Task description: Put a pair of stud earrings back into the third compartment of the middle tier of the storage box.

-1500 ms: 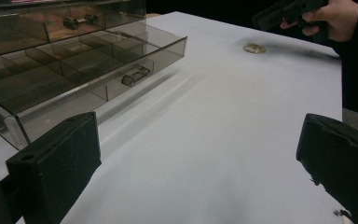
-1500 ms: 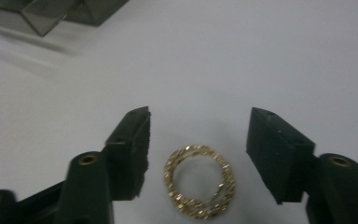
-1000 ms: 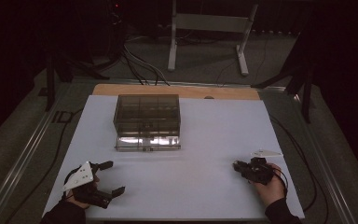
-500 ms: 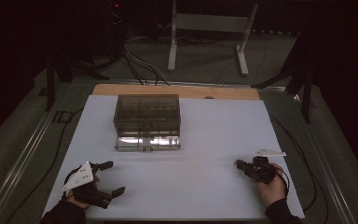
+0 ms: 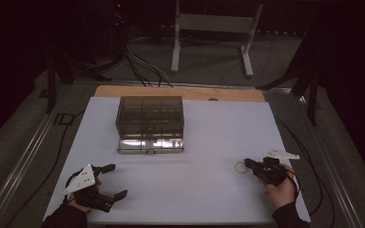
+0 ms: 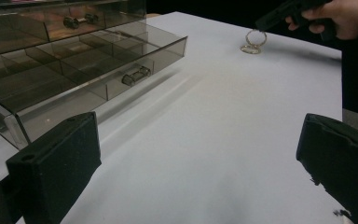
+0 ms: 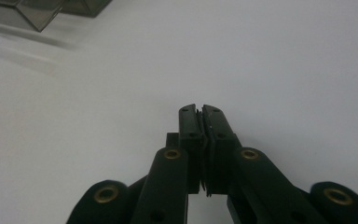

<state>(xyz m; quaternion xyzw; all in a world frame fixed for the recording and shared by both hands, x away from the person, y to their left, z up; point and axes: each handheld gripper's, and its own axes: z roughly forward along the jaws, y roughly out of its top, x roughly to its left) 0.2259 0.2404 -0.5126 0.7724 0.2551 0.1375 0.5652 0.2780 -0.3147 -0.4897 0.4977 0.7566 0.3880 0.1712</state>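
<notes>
A small metal ring (image 5: pixel 240 167) stands upright on the white table (image 5: pixel 209 137) at the right. In the left gripper view the ring (image 6: pixel 254 39) meets the tip of my right gripper (image 6: pixel 262 24), which a hand holds. That gripper (image 5: pixel 248 164) is shut, its jaws pressed together (image 7: pixel 200 109) with a thin edge between the pads. My left gripper (image 5: pixel 119 180) rests near the front left corner, wide open and holding nothing (image 6: pixel 200 163). A smoky clear drawer box (image 5: pixel 149 116) sits at the middle back, its bottom drawer (image 5: pixel 150 144) pulled out, with divided compartments (image 6: pixel 98 70).
A wooden strip (image 5: pixel 180 92) runs along the table's far edge. Beyond it stand a metal stand (image 5: pixel 211 23) and floor cables (image 5: pixel 138 61). Cables trail off the table's right side (image 5: pixel 309 161). Broad white surface lies between the two grippers.
My right hand has drifted slightly to the right, and the ring now shows at its tip. The left gripper has stayed put.
</notes>
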